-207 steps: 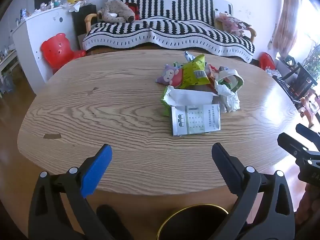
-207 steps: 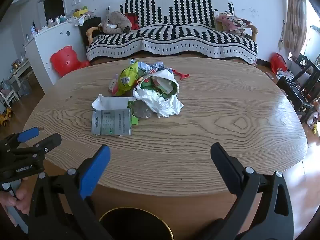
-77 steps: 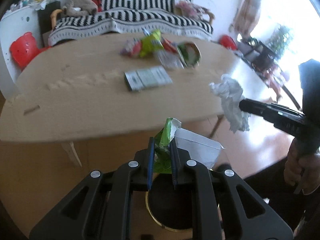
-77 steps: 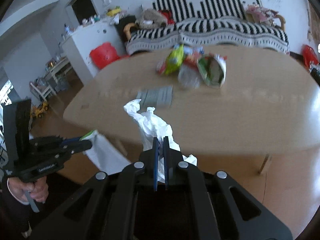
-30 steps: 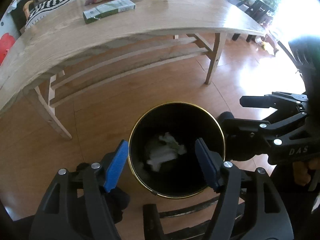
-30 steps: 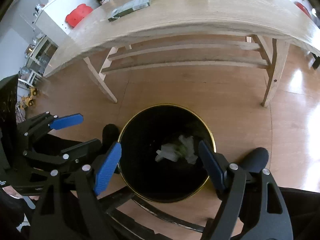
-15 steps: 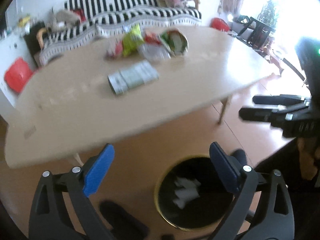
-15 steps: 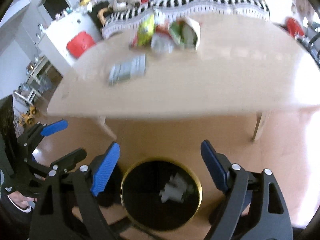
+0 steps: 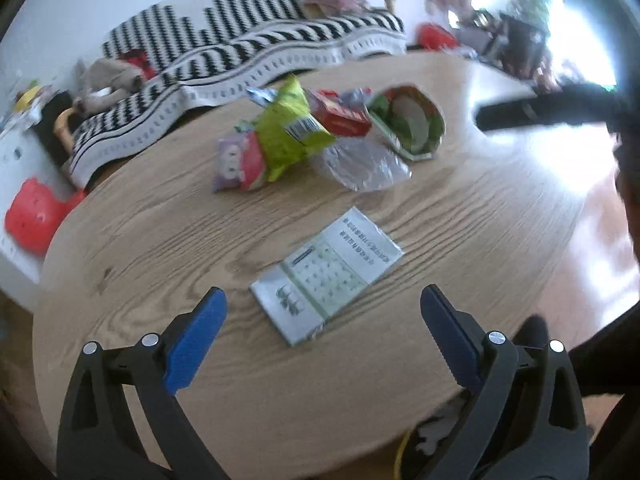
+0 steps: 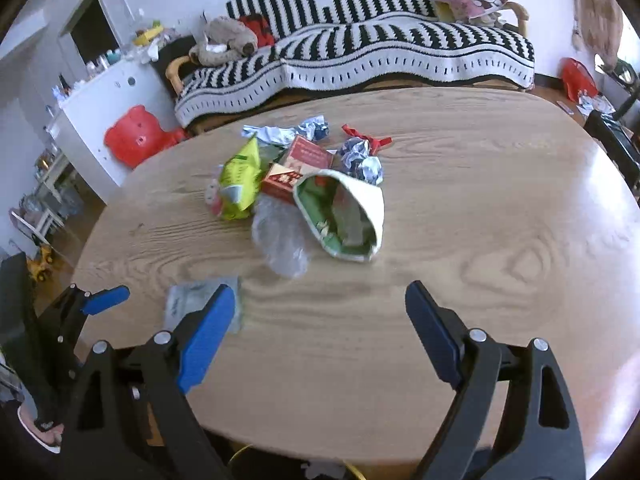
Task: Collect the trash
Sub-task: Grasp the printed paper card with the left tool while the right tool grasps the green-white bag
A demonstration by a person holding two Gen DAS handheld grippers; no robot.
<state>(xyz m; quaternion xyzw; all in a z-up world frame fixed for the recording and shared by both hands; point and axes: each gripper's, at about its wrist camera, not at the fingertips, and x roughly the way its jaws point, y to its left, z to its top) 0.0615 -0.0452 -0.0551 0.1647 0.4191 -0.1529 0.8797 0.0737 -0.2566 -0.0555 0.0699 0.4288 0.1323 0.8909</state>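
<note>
The table (image 9: 168, 236) is pale wood with bold grain and a soft sheen. The flat packet (image 9: 326, 276) looks like silvery foil-faced paper. A glossy green bag (image 9: 290, 130), a clear crinkled plastic wrap (image 9: 362, 164) and a red card box (image 9: 340, 114) lie together. The fingers (image 10: 204, 334) are matt black plastic with blue pads. The sofa (image 10: 360, 56) wears striped knitted cloth.

A striped sofa (image 10: 360, 52) stands behind the wooden table (image 10: 500, 216). A plush toy (image 10: 224, 40) lies on it. A red bear-shaped stool (image 10: 136, 134) stands beside a white cabinet (image 10: 108, 108).
</note>
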